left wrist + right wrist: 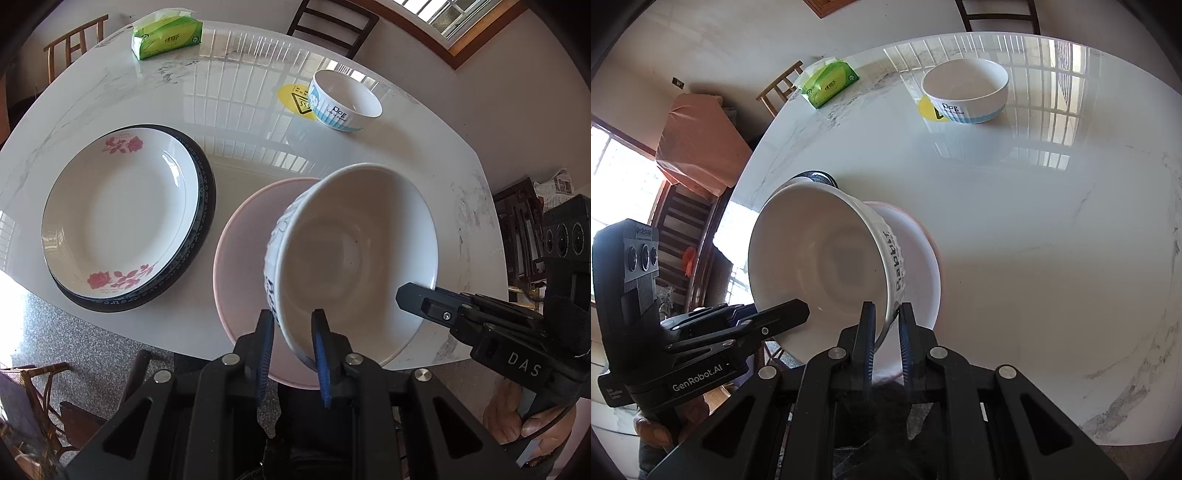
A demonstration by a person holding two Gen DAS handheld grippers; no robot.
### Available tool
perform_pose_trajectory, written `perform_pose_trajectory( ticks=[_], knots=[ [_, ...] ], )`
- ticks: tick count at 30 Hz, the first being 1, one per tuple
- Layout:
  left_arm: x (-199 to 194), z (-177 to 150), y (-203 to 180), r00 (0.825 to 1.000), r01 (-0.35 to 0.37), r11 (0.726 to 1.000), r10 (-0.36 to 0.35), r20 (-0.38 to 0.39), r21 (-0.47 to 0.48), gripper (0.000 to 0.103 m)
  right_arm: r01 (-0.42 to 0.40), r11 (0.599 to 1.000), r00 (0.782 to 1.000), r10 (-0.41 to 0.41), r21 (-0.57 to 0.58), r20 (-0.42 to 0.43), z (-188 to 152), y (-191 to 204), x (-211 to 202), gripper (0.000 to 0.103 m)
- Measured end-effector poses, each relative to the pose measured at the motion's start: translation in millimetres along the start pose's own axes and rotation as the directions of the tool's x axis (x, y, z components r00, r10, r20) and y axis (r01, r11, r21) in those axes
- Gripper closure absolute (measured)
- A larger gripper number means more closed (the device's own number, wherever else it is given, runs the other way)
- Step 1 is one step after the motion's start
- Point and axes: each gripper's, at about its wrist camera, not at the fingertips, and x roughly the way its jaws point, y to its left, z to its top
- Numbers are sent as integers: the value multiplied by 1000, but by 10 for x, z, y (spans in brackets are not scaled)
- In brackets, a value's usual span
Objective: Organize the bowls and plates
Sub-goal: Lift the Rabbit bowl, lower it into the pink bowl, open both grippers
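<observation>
A glossy white marble-look bench (pixel 258 155) fills both views, with wooden chairs and a window frame behind it and speckled stone floor below its near edge.

Well to the left of the left hand-held gripper (pixel 291 328), a white plate with pink roses (pixel 122 214) lies stacked on a dark blue-rimmed plate (pixel 207 199). Far beyond them, near the bench's far edge, sits a green tissue pack (pixel 168 35).

The left hand-held gripper is closed narrowly on the near rim of a large white bowl (pixel 354 251), one blue pad outside the wall and one inside. The bowl carries dark lettering on its embossed side and is tilted, its opening turned towards the cameras. Directly beneath it lies a pale pink plate (pixel 243 236), whose rim juts past the bench's near edge; whether the bowl's foot touches the plate I cannot tell.

The right hand-held gripper (pixel 886 325) clamps the same bowl's rim on the opposite side, its jaws nearly together with the thin wall pinched between them. A hand (pixel 532 417) shows under its grip.

Far ahead of both, slightly to the right, a small white bowl marked "Dog" (pixel 345 99) stands upright beside a yellow sticker (pixel 291 98) on the bench.
</observation>
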Motion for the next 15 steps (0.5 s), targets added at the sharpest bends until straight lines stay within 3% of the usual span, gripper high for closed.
perform_pose_trajectory(
  ticks=[15],
  knots=[
    [150,-11,-22,1000,-17,1000,17,-21,10,82,38,999,997,-37,15,-63,-36,-32,206,91]
  ],
)
